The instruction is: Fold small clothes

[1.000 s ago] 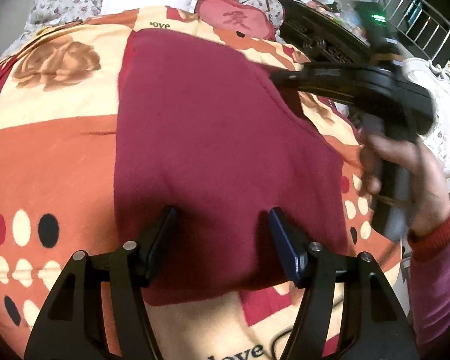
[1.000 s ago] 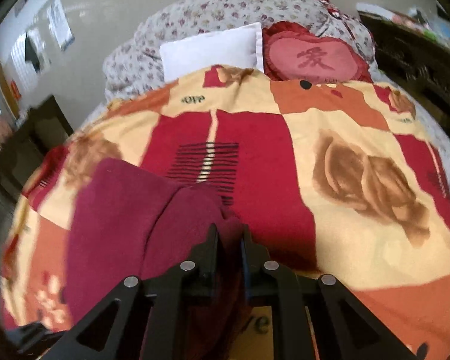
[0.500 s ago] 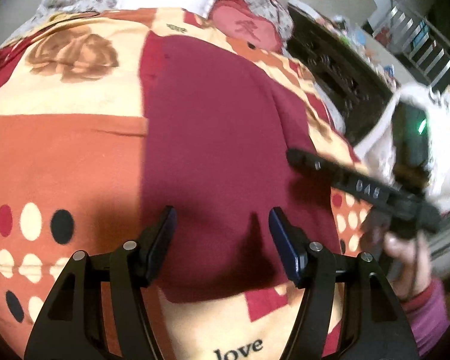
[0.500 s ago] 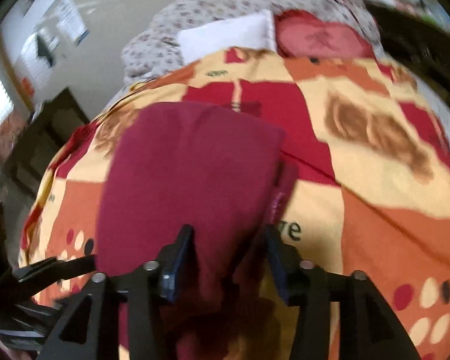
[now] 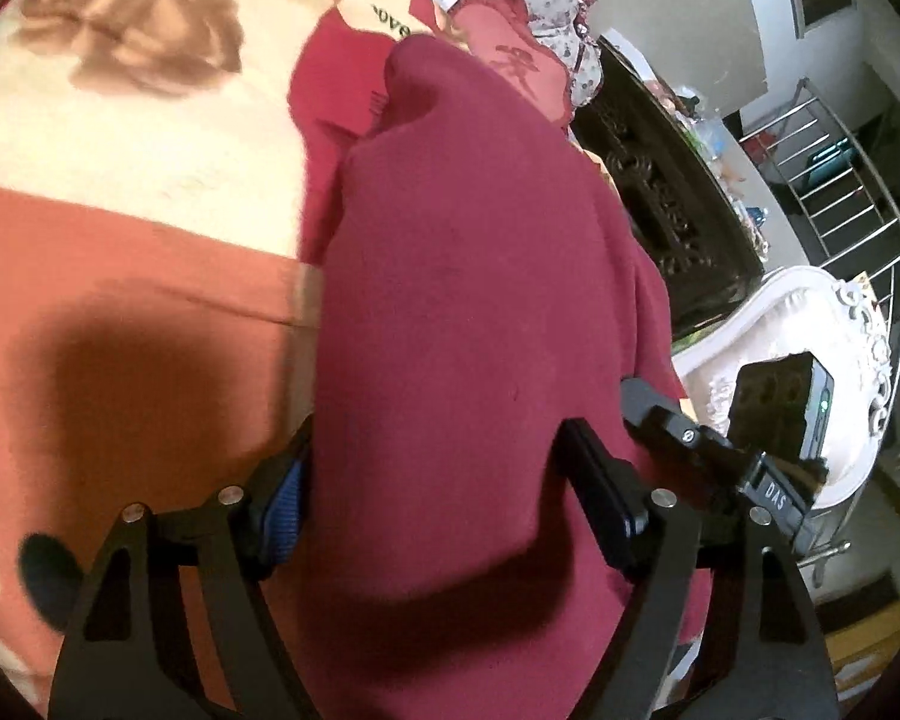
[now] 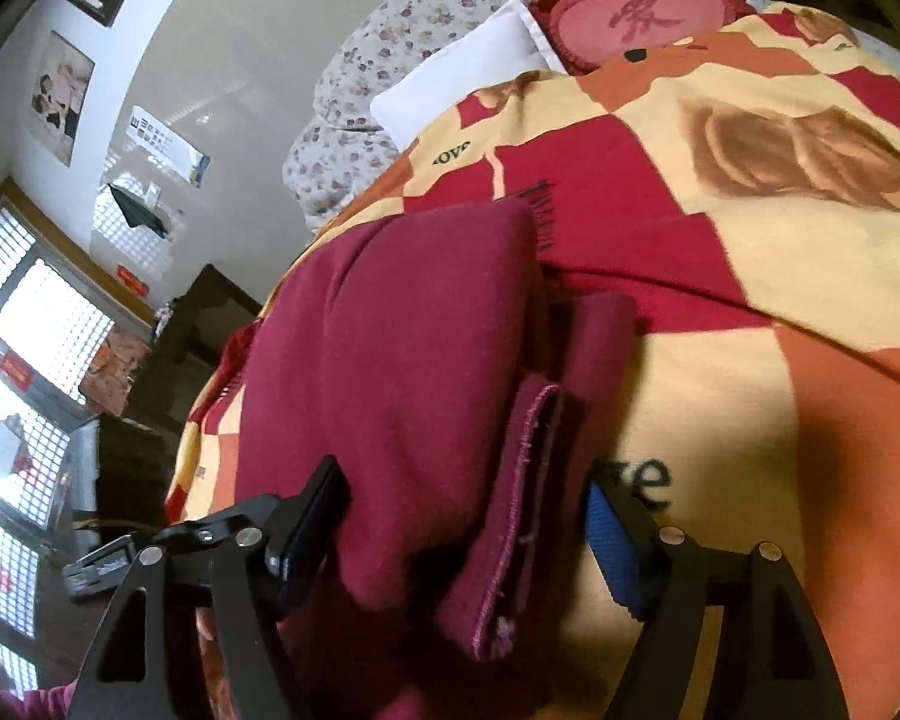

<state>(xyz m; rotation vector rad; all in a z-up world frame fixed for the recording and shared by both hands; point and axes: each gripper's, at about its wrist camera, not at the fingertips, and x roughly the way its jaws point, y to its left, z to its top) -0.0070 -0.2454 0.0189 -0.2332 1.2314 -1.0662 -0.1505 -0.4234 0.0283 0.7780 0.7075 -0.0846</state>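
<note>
Grippers first: your left gripper (image 5: 444,492) and right gripper (image 6: 468,534) both gape wide around the near edge of the red cloth (image 5: 480,300). A second ago your right one pinched it. Now it lies folded on the bed blanket (image 6: 720,324).

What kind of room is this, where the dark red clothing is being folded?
Most likely a home bedroom. The garment lies on a bed under a patchwork blanket, with a white pillow and a heart-shaped cushion at its head, and pictures hang on the wall.
</note>
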